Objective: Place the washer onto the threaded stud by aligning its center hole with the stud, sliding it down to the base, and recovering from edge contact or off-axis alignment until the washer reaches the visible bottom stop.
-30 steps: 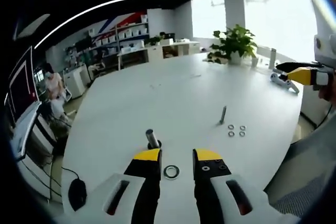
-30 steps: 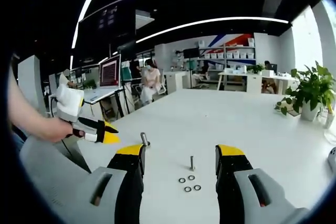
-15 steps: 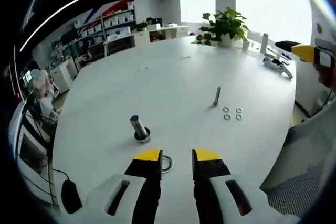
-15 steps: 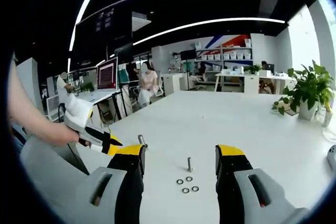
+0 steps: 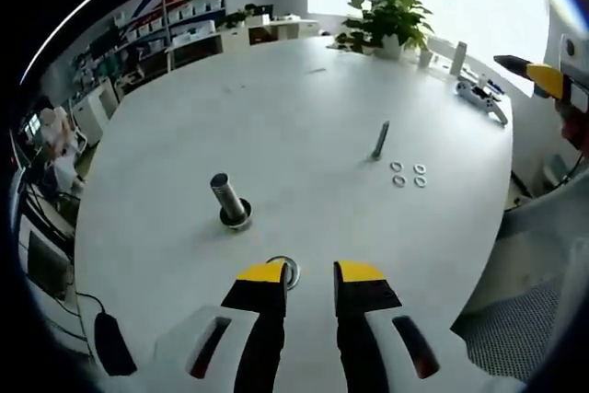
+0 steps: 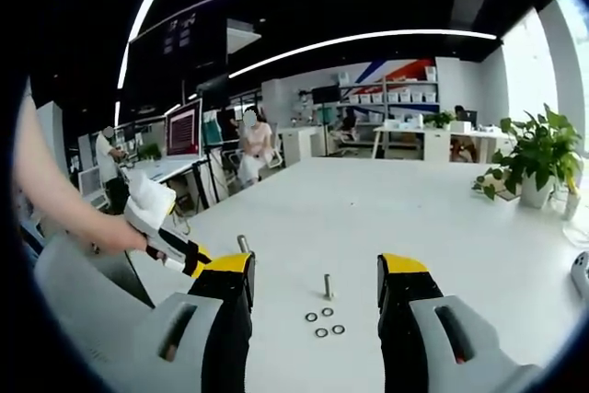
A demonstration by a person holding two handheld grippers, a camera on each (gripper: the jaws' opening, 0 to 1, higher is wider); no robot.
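A metal washer (image 5: 289, 270) lies flat on the white table (image 5: 304, 98), just in front of my left gripper (image 5: 311, 273). The gripper is open, and its left yellow tip covers part of the washer. The upright threaded stud (image 5: 225, 198) stands on a dark round base a little beyond it, to the left. In the right gripper view the stud (image 6: 241, 244) rises behind the left gripper (image 6: 191, 258), which a hand holds low over the table. My right gripper (image 6: 315, 266) is open, with nothing between its fingers.
A second, thinner bolt (image 5: 380, 140) stands further right with several loose washers (image 5: 409, 175) beside it; the bolt (image 6: 326, 285) and washers (image 6: 322, 322) lie ahead of my right gripper. A potted plant (image 5: 386, 17) and a white handheld device (image 5: 482, 98) sit near the far edge.
My left gripper has tipped down and moved in on the washer, which now sits at its left fingertip. The right gripper has barely moved.
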